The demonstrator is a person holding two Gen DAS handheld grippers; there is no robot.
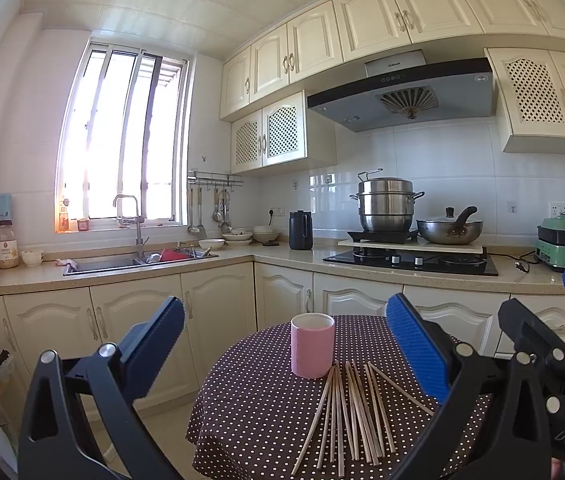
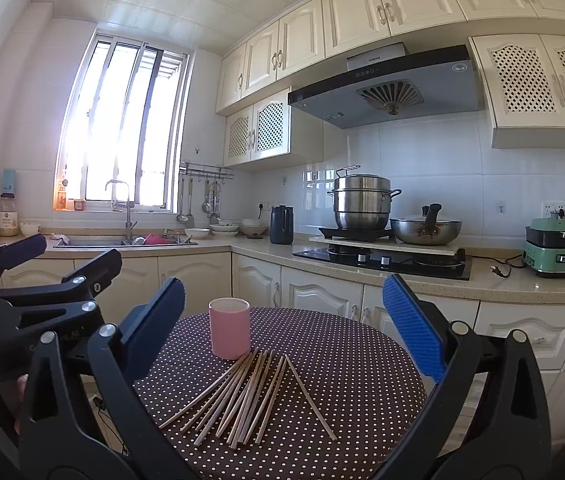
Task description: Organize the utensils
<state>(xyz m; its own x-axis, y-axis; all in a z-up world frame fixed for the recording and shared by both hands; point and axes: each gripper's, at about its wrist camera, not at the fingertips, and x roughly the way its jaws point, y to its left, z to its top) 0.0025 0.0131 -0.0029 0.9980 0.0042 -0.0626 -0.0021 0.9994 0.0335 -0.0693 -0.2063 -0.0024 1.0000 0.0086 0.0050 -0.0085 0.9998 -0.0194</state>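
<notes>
A pink cup (image 1: 312,345) (image 2: 229,328) stands upright on a round table with a brown polka-dot cloth (image 1: 254,400) (image 2: 358,368). Several wooden chopsticks (image 1: 346,412) (image 2: 248,394) lie fanned out on the cloth just in front of the cup. My left gripper (image 1: 284,338) is open, held above the table's near side with nothing between its blue pads. My right gripper (image 2: 282,316) is open too, hovering over the chopsticks. Each view shows the other gripper at its edge: the right one (image 1: 538,312) and the left one (image 2: 62,252).
Cream kitchen cabinets (image 1: 218,312) wrap behind the table. A sink (image 1: 138,260) sits under the window, a stove with a steel pot (image 1: 386,204) and a wok (image 1: 448,230) at the right, and a green appliance (image 2: 554,248) far right. Tiled floor shows left of the table.
</notes>
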